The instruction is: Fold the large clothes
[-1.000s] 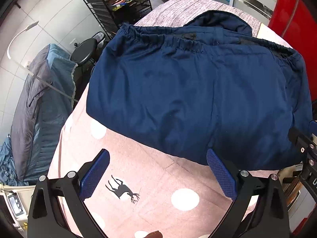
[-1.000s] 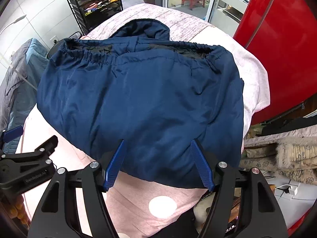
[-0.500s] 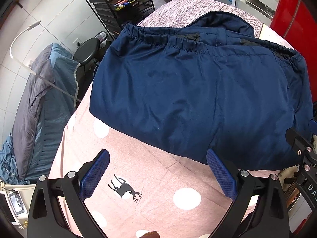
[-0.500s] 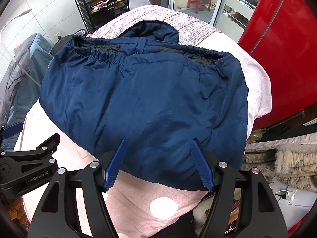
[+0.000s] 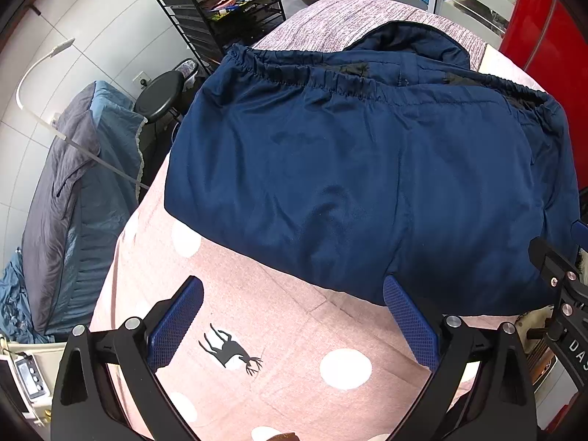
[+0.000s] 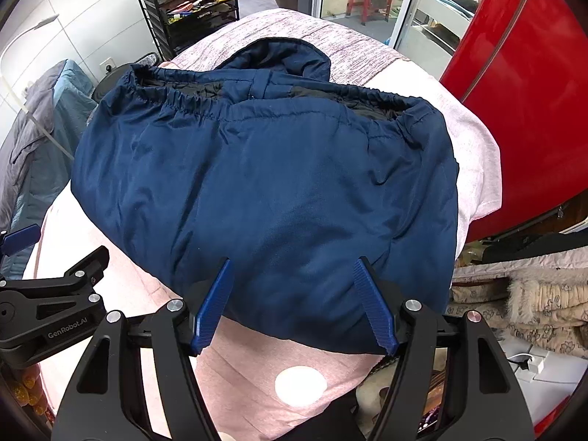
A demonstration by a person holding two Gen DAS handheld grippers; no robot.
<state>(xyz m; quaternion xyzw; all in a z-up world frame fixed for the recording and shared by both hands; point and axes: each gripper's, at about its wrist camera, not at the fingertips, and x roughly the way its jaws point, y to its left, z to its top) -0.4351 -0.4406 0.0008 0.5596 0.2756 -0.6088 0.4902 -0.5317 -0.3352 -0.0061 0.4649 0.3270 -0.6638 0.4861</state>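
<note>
both sets of jaws are spread wide and hold nothing. the left gripper point(image 5: 292, 312) hangs over the pink dotted sheet point(image 5: 294, 330), its fingers short of the near edge of the jacket point(image 5: 367, 183). the right gripper point(image 6: 294, 301) sits further in, with its blue fingers point(image 6: 215, 303) framing the jacket's near fold from above; whether they touch the cloth cannot be told.

the jacket is a navy padded one, already doubled over, lying across the bed ahead of both grippers. its long axis runs side to side, with the gathered elastic hem point(image 6: 191, 108) along the far edge and the hood point(image 6: 283, 55) poking out beyond it. the near fold is a rounded, puffy edge facing the grippers. the right hand looks nearer to that edge, so any pick-up of the fold would likely start there, with the left needing to travel forward and to its right to reach the cloth.

around the bed: a black wire rack point(image 5: 228, 7) and a round stool point(image 5: 160, 95) to the far left, a blue-grey quilt point(image 5: 73, 191) draped at the left side, a red cabinet point(image 6: 514, 92) close on the right, and a heap of fleecy blankets point(image 6: 533, 301) low on the right. nothing lies on the jacket itself. the padded fabric looks slippery and springy, so a fold may want to puff back open.
</note>
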